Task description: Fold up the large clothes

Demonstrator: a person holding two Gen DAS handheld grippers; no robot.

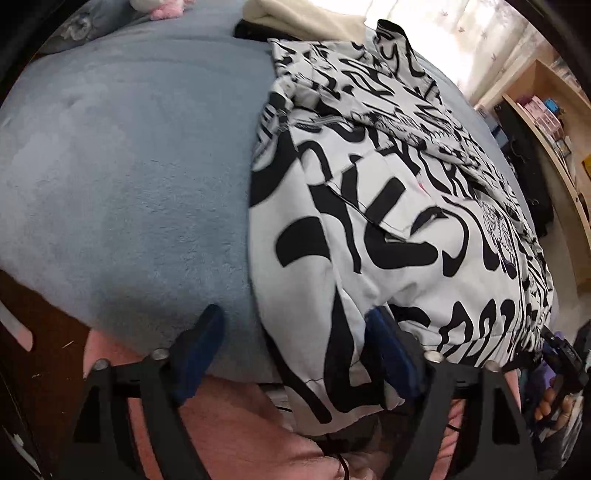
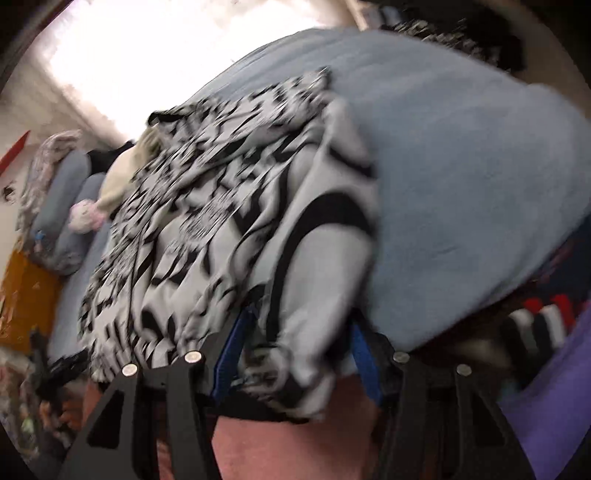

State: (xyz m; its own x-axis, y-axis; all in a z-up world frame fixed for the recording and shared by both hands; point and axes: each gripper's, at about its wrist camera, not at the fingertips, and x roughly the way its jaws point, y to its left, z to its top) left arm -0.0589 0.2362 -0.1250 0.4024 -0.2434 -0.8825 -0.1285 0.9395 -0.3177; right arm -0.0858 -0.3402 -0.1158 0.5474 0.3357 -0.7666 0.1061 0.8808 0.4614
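A large white jacket with a black graffiti print (image 1: 391,206) lies spread on the blue blanket (image 1: 129,166) of a bed, its near hem hanging over the bed's front edge. My left gripper (image 1: 291,343) is open at that edge. The hem's left corner sits against its right finger (image 1: 384,343), and its left finger (image 1: 201,339) stands clear over bare blanket. In the blurred right wrist view the jacket (image 2: 221,206) runs away to the left. My right gripper (image 2: 299,354) is open around a thick bunch of the hem, which fills the gap between its blue pads (image 2: 231,354).
A folded cream cloth (image 1: 306,18) and a pink plush toy (image 1: 166,9) lie at the bed's far end. Wooden shelves (image 1: 546,122) stand to the right. Blue pillows (image 2: 70,206) line the bed's far left. The other gripper and a hand (image 1: 554,391) show at the lower right.
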